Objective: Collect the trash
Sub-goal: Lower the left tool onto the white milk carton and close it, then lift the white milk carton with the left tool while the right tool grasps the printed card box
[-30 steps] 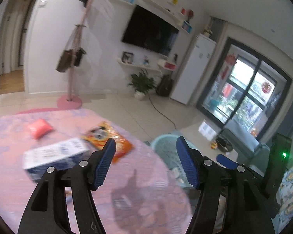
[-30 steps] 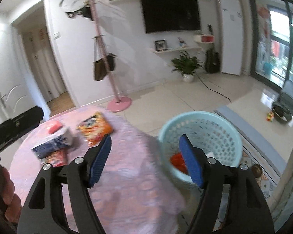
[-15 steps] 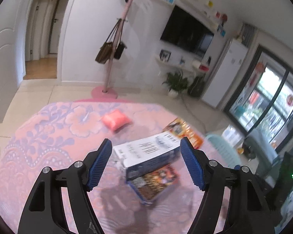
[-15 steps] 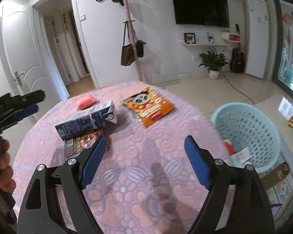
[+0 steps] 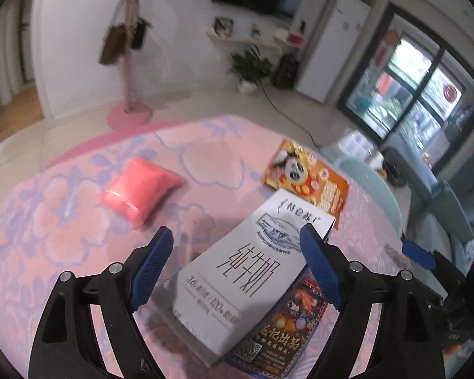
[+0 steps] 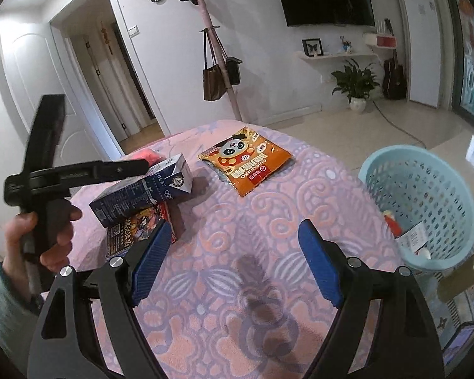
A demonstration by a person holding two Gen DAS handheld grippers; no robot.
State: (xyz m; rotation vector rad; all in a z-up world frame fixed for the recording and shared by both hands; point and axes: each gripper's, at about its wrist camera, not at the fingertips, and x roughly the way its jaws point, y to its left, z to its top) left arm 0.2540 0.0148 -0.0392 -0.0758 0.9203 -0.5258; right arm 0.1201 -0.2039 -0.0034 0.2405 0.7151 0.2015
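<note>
Since the earlier frames the left gripper (image 5: 237,265) has swung from the basket side toward the table and come down over the milk carton (image 5: 249,287), which now fills the lower centre of the left wrist view where a second ago it was small and far to the left. Its jaws are opening, and the carton lies between the blue pads without either pad pressing on it, so nothing is grasped. The carton rests slantwise on top of a dark printed packet (image 5: 281,331) at the lower centre-right. A pink pouch (image 5: 140,189) lies apart from it at centre left, and an orange panda snack bag (image 5: 306,180) sits just beyond the carton's far end at upper right. All lie on the pink flowered tablecloth (image 5: 47,237). In the right wrist view the right gripper (image 6: 230,262) hangs released over bare cloth at lower centre, holding nothing. A hand (image 6: 44,233) at centre left grips the other tool's handle. The light blue basket (image 6: 426,195) stands on the floor at the right edge, beside the table, with some scraps inside.
</note>
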